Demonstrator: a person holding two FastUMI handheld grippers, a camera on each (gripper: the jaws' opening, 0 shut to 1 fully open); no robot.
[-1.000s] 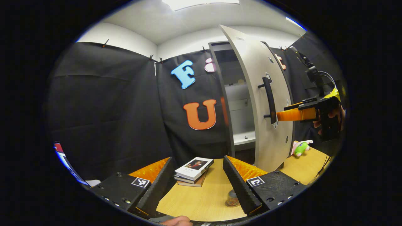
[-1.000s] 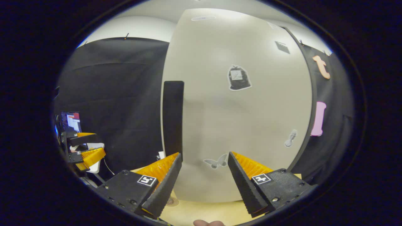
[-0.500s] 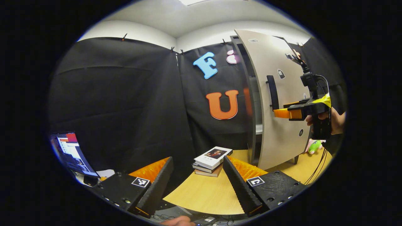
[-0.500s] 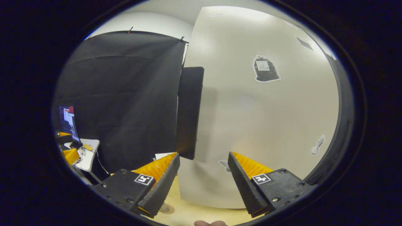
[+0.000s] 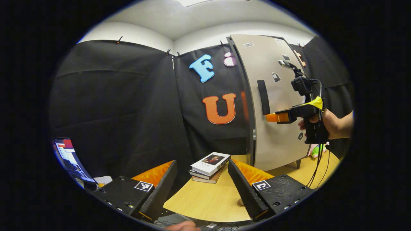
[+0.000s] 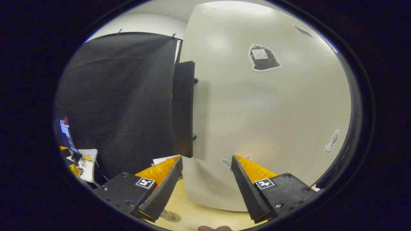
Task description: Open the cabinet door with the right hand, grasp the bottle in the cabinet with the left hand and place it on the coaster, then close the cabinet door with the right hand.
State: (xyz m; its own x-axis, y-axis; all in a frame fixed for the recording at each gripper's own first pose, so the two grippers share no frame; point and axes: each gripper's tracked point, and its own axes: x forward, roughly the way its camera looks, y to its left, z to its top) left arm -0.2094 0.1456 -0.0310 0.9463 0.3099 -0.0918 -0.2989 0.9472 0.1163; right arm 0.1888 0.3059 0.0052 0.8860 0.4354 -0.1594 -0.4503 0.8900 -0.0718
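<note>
Fingers of the left gripper (image 5: 201,187) are spread apart and hold nothing, hovering low over the pale wooden counter (image 5: 205,202). At the far left of the left gripper view, a lit monitor (image 5: 69,157) stands against the black booth wall. Moving right, a small stack of books (image 5: 209,166) lies on the counter just beyond the fingers. Right of the books stands the grey cabinet, and its door (image 5: 276,96) now sits nearly flush with the frame, where a second ago it stood wide enough to show the shelves inside. At the far right, a hand (image 5: 327,123) holds the right gripper (image 5: 273,117) with its tips against the door face, just beside the dark vertical handle (image 5: 263,97).

In the right gripper view, the right gripper's fingers (image 6: 168,179) are likewise released, gripping nothing, with the door filling the space ahead and the handle to their left.

The bottle cannot be seen now; a round coaster edge (image 5: 240,202) peeks beside the left gripper's right finger. Judging by the swing, closing is almost complete; a final push should seat the door.
</note>
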